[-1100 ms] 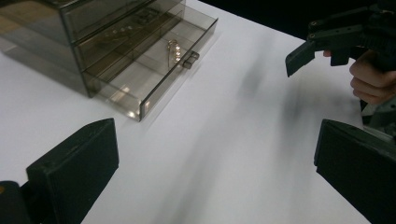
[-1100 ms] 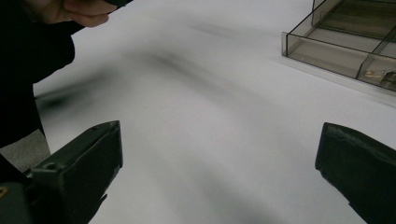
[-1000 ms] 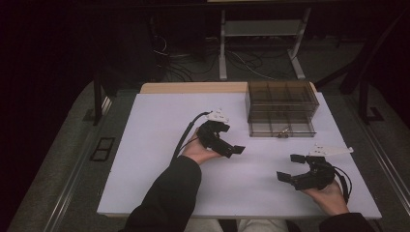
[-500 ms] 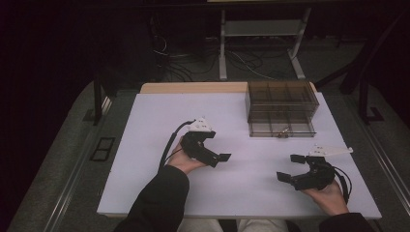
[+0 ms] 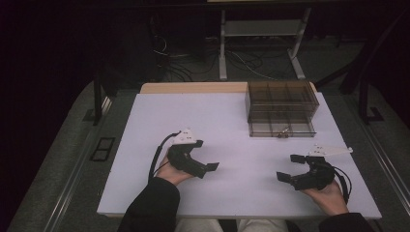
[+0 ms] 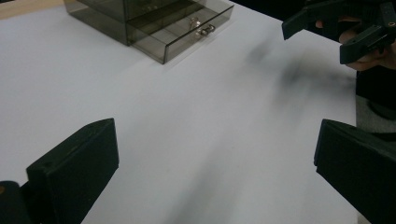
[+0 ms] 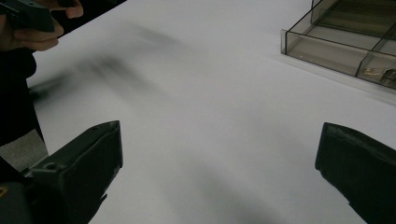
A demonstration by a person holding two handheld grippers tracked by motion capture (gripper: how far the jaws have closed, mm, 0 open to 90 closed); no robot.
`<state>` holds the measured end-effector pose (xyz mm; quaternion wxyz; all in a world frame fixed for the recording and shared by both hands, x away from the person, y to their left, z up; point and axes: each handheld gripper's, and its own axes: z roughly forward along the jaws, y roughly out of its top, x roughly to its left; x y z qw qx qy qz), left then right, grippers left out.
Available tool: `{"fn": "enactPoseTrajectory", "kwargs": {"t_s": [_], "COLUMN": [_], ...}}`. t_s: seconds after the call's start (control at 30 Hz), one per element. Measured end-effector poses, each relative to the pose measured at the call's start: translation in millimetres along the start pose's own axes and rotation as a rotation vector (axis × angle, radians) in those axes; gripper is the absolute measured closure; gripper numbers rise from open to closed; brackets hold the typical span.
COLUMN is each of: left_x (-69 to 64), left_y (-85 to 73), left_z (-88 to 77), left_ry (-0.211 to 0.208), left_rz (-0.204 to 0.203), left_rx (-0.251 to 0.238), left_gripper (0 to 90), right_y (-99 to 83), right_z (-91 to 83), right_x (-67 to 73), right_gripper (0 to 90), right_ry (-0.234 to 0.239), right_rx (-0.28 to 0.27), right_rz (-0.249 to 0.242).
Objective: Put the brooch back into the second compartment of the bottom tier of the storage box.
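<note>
Two grippers, both empty, jaws spread wide on each. Going left to right.

My left gripper (image 5: 205, 162): a second ago it was up near the drawer front, half a second ago partway down, now it sits low on the near-left part of the white table (image 5: 145, 140), pointing right across the board. So it has been pulling away from the box, toward me. In the left gripper view its jaws stand far apart with bare tabletop between them, nothing clamped.

Centre: plain white surface, nothing lying loose that I can see (just soft shadows).

The smoked acrylic drawer box (image 5: 282, 107) stands at the far right of the table, well apart from both grippers. Its bottom drawer (image 6: 187, 35) looks pulled out a little, with the small metal knob (image 5: 284, 131) at its front edge. Inside the drawer I can't make out any contents; too dark and too small.

My right gripper (image 5: 293, 168) hasn't shifted across the three frames: parked near the right edge, jaws released and pointing left, toward the other hand.

My read: the retreat of the left hand means the drawer contact is over for now, either the pull is finished or I'm resetting. Both claws are free, so whichever goes in next needs a fresh approach to the knob.
</note>
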<state>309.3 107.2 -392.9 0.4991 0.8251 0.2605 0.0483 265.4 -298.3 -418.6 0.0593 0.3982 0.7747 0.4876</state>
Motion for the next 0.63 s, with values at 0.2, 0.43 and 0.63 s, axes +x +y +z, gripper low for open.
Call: {"fn": "enactPoseTrajectory", "kwargs": {"t_s": [0.2, 0.43, 0.63], "left_x": [-2.5, -3.1, -3.4], "left_y": [-19.0, -39.0, -47.8], "left_z": [-18.3, -33.7, -38.3], "left_ry": [0.031, 0.054, 0.067], "left_rz": [-0.019, -0.046, -0.061], "left_rx": [-0.020, -0.065, -0.063], "left_gripper": [0.0, 0.0, 0.0], "right_y": [-0.1, -0.1, -0.3], "right_z": [0.0, 0.3, 0.3], "right_x": [-0.1, 0.8, 0.7], "right_gripper": [0.5, 0.4, 0.5], "right_ry": [-0.002, 0.001, 0.002], "right_rx": [0.000, 0.009, 0.006], "right_rz": [0.002, 0.005, 0.007]}}
